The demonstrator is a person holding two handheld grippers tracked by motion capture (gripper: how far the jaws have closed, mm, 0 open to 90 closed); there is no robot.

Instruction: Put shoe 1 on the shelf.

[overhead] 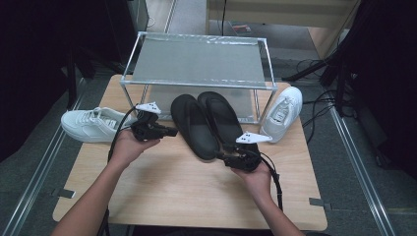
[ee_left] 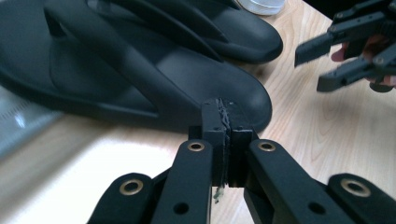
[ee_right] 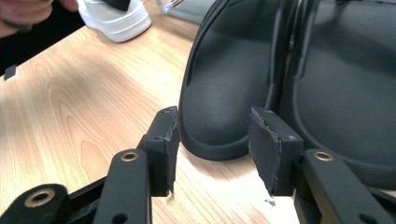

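- The shoe rack [overhead: 196,61] stands at the table's [overhead: 162,191] far edge; its top shelf is bare.
- Two black sandals [overhead: 194,125] lie side by side just in front of it.
- White sneakers [overhead: 91,124] flank the rack.
- Left gripper [overhead: 172,132]: jaws together, holding nothing.
- Right gripper [ee_right: 212,144]: jaws apart at a sandal's heel.

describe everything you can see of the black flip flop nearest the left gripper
The left black flip flop is matte, rubbery-looking, with a thick sole, a raised rim and a Y-shaped thong strap. It lies flat, sole down, on the wooden table, its toe under the metal rack, side by side with its twin. Its rounded heel points toward the person, and no gripper touches it.
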